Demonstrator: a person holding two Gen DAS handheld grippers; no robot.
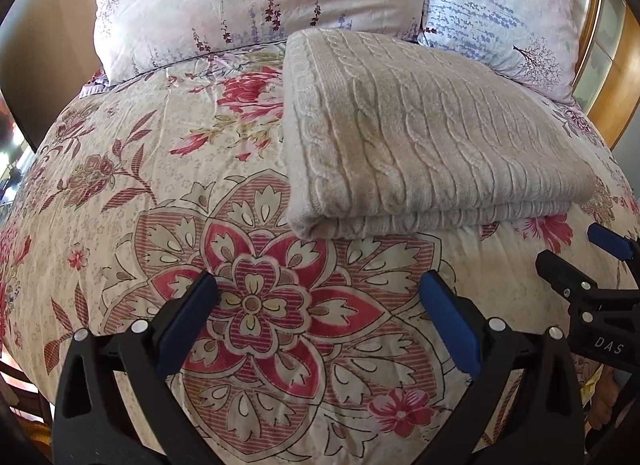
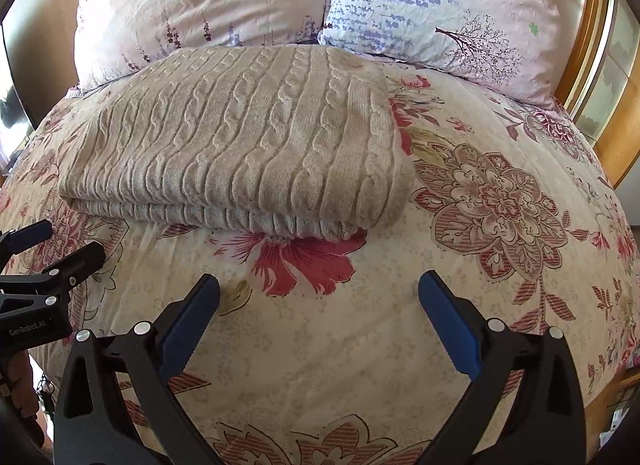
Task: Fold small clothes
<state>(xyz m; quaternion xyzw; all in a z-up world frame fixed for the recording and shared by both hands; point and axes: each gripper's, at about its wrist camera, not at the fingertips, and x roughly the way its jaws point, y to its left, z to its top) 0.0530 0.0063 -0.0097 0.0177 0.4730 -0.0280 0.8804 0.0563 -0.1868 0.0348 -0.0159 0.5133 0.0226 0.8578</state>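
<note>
**Folded knit on the bed, both tongs spread and empty**

Your landmark is the folded sweater (image 1: 432,133), a beige cable-knit garment lying flat in a neat rectangle on the floral bedspread (image 1: 248,305). Its doubled layers show along the edge nearest you.

Beyond the sweater, two pillows lean at the head of the bed: a pale pink pillow (image 1: 256,1) with lavender sprigs behind its left part, and a blue-and-pink pillow (image 1: 504,13) with a tree print behind its right part. The far edge of the sweater lies close against them. A wooden headboard (image 2: 592,49) rises to the right of the pillows.

Your left tongs (image 1: 318,317) hover on your side of the sweater, below its near left corner, over a large red-and-cream medallion in the bedspread. The blue-padded fingers stand wide apart and grip nothing; they are clear of the sweater.

Your right tongs (image 2: 319,315) hover on your side of the sweater, below its near right corner, over plain cream cloth just short of a red flower print. These fingers are likewise spread wide and carry nothing, apart from the knit.

Each tool appears at the edge of the other's view, side by side.
</note>
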